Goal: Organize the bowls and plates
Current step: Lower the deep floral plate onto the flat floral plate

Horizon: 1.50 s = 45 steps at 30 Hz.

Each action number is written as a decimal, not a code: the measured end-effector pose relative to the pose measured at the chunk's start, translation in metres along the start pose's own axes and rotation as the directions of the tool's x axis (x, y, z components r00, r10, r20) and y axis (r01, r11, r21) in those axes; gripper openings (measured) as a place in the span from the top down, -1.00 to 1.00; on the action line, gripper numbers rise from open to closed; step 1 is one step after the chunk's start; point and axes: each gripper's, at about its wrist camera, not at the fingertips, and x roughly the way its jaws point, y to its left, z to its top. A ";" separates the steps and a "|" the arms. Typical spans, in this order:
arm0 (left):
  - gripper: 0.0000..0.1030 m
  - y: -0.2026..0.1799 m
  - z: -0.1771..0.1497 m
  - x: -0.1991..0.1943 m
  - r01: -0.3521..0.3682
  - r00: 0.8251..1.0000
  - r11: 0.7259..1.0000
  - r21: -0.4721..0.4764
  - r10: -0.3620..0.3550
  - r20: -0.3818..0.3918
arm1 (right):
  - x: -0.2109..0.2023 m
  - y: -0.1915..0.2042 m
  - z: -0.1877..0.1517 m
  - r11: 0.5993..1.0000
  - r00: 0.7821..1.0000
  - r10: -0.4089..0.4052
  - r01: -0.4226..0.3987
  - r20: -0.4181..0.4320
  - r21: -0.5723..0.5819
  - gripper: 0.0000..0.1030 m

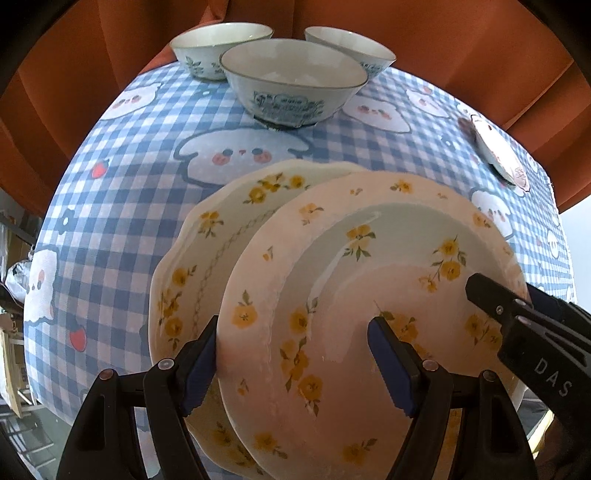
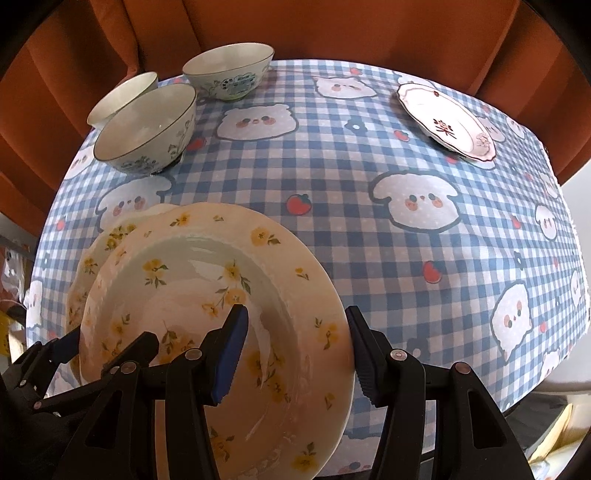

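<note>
A cream plate with yellow flowers (image 1: 369, 258) (image 2: 177, 295) hangs between my two grippers, over a second yellow-flowered plate with a scalloped rim (image 1: 229, 221) (image 2: 114, 232) that lies on the table. My left gripper (image 1: 293, 365) is shut on the top plate's left rim, one pad outside the edge and one in the well. My right gripper (image 2: 297, 350) is shut on the opposite rim in the same way. The top plate sits offset to the right of the lower one and hides most of it. Three blue-patterned bowls (image 1: 291, 81) (image 2: 144, 125) stand at the far side.
The table wears a blue checked cloth (image 2: 369, 221) with cartoon animals. A pink-rimmed small plate (image 2: 447, 118) (image 1: 495, 151) lies at the far right. An orange curtain (image 2: 332, 29) hangs behind the table. The table's edges drop off at left and right.
</note>
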 end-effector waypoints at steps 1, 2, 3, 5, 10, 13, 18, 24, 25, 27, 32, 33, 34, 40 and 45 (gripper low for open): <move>-0.51 0.001 0.000 0.001 -0.003 1.000 1.000 0.001 0.003 -0.004 | 0.001 0.002 0.001 1.000 1.000 -0.002 0.002 -0.002 -0.005 -0.13; -0.51 0.001 0.000 0.002 -0.005 1.000 1.000 0.002 0.005 -0.006 | 0.002 0.003 0.002 1.000 1.000 -0.003 0.003 -0.004 -0.009 -0.13; -0.51 0.001 0.000 0.004 -0.008 1.000 1.000 0.003 0.008 -0.009 | 0.004 0.004 0.002 1.000 1.000 -0.005 0.005 -0.007 -0.013 -0.13; -0.51 0.000 0.002 0.004 -0.016 1.000 1.000 0.009 0.016 -0.002 | 0.006 0.005 0.004 1.000 1.000 -0.008 0.008 -0.013 -0.019 -0.13; -0.52 -0.002 0.006 0.007 -0.037 0.999 0.999 0.022 0.037 0.007 | 0.012 0.008 0.008 0.999 1.000 -0.017 0.016 -0.021 -0.032 -0.13; -0.52 -0.003 0.008 0.008 -0.056 0.998 0.998 0.030 0.056 0.014 | 0.015 0.008 0.009 0.999 0.999 -0.015 0.014 -0.030 -0.034 -0.12; -0.55 -0.003 0.012 0.011 -0.085 0.996 0.996 0.036 0.084 0.026 | 0.020 0.007 0.008 1.000 0.999 0.008 -0.009 -0.034 -0.028 -0.12; -0.60 -0.006 0.012 0.011 -0.111 0.994 0.993 0.041 0.110 0.026 | 0.021 0.005 0.005 0.999 0.999 0.023 -0.024 -0.032 -0.021 -0.09; -0.60 -0.006 0.011 0.011 -0.118 0.993 0.992 0.041 0.117 0.026 | 0.020 0.005 0.006 0.999 0.999 0.023 -0.024 -0.029 -0.023 -0.09; -0.60 -0.005 0.011 0.009 -0.127 0.992 0.991 0.042 0.126 0.022 | 0.015 0.004 0.004 0.999 1.000 0.025 -0.025 -0.006 -0.031 -0.06; -0.61 -0.006 0.010 -0.005 -0.156 0.986 0.985 0.074 0.151 0.074 | 0.008 0.002 0.004 0.999 0.999 0.032 -0.031 0.016 -0.041 0.31; -0.62 -0.007 0.010 -0.007 -0.158 0.985 0.984 0.085 0.151 0.080 | 0.008 0.001 0.004 0.999 0.999 0.040 -0.040 0.016 -0.031 0.31; -0.62 -0.008 0.009 -0.008 -0.161 0.985 0.982 0.097 0.153 0.083 | 0.009 0.001 0.004 0.999 0.999 0.041 -0.041 0.017 -0.026 0.31; -0.62 -0.008 0.007 -0.011 -0.172 0.983 0.976 0.136 0.161 0.090 | 0.011 0.004 0.000 0.999 0.999 0.049 -0.049 0.019 -0.001 0.31; -0.62 -0.005 0.006 -0.013 -0.179 0.981 0.973 0.145 0.166 0.097 | 0.014 0.011 -0.002 0.999 0.999 0.051 -0.051 0.011 0.007 0.31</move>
